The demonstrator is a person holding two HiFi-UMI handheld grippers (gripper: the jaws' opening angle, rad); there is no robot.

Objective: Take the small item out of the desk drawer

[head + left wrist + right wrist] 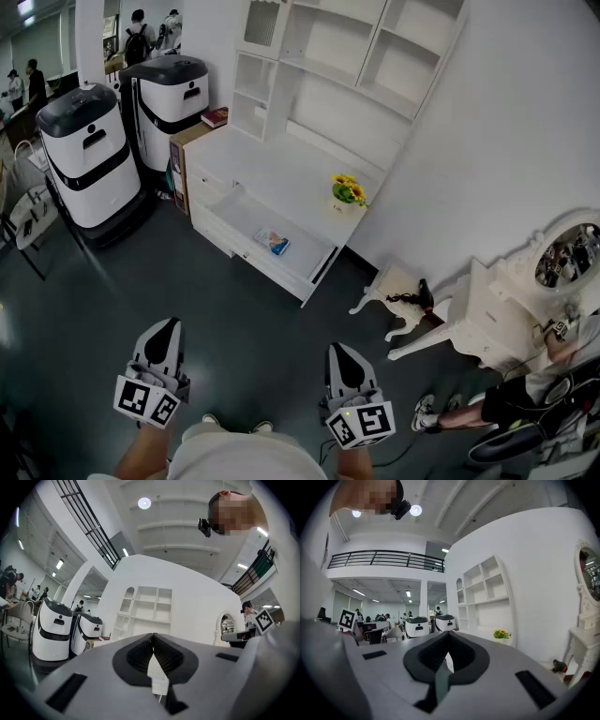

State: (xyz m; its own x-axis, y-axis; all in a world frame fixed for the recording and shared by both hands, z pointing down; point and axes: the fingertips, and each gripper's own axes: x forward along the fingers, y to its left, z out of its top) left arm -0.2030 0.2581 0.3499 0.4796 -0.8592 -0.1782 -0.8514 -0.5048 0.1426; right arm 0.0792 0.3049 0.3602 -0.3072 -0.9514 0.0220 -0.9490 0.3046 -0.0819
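A white desk (281, 178) stands against the wall with its drawer (246, 251) pulled out toward me. Inside the drawer lies a small colourful item (274, 243). My left gripper (169, 327) and right gripper (336, 352) hang low near my body, well short of the desk, both pointing toward it. Each has its jaws shut with nothing between them. In the left gripper view the left gripper (153, 635) faces the white shelving (145, 611). The right gripper (448, 633) looks along the wall at the shelves (485, 592) and a flower pot (501, 634).
A small pot of yellow flowers (348, 191) sits on the desk's right end. Two white-and-black machines (84, 150) stand left of the desk beside a brown cabinet (180, 159). A white stool (389, 291) and dressing table with mirror (525, 300) stand at right. Dark floor lies between me and the desk.
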